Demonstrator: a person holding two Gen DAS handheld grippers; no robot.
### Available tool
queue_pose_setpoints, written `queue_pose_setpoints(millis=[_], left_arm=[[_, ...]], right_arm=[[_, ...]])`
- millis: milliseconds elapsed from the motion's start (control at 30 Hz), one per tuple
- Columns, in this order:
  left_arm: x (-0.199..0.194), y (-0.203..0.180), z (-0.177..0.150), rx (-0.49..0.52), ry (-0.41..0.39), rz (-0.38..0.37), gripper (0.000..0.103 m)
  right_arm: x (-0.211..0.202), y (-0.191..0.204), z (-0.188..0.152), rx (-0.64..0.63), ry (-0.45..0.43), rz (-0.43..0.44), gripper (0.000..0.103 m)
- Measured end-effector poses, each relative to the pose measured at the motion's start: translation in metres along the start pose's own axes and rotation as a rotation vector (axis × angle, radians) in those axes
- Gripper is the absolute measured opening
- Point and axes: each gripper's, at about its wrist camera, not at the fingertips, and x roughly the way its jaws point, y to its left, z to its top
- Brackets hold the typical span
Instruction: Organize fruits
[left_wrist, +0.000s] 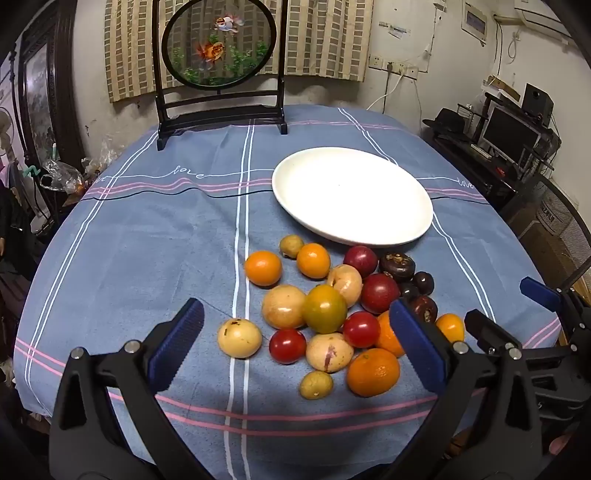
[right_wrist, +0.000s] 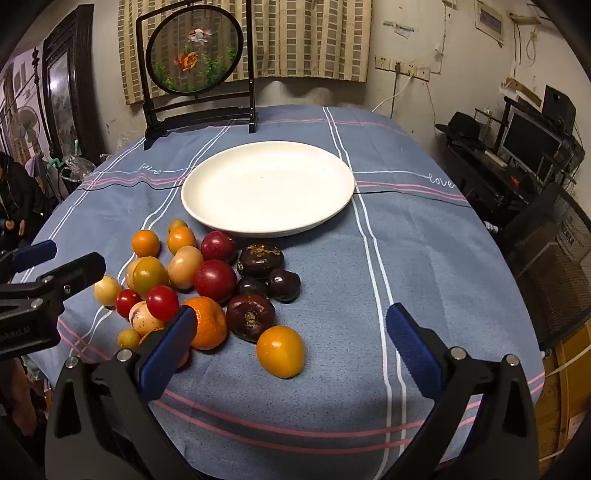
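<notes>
Still bare white plate (left_wrist: 406, 225), fruits (left_wrist: 325, 310) alongside

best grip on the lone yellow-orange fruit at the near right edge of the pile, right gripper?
Take the yellow-orange fruit across its middle, coming from above with the open right gripper. It is roundish and lies apart from the pile, with bare tablecloth on its near and right sides; only the dark fruit sits close behind.

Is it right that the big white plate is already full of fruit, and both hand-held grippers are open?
Not quite. The white plate is bare; the fruit pile lies on the tablecloth beside it, as the right wrist view shows. Both grippers are open.
</notes>
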Motion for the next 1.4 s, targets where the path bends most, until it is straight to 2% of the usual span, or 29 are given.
queue_pose_setpoints(millis=[133,1400], left_arm=[[0.000,0.000,0.000,-0.001,0.002,0.001,0.101],[-0.001,0.002,0.003,-0.007,0.007,0.001,0.101]], right_arm=[[0.004,-0.002,0.000,0.019,0.031,0.009,0.102],[-0.002,0.012,0.001,-0.016,0.019,0.017,0.102]])
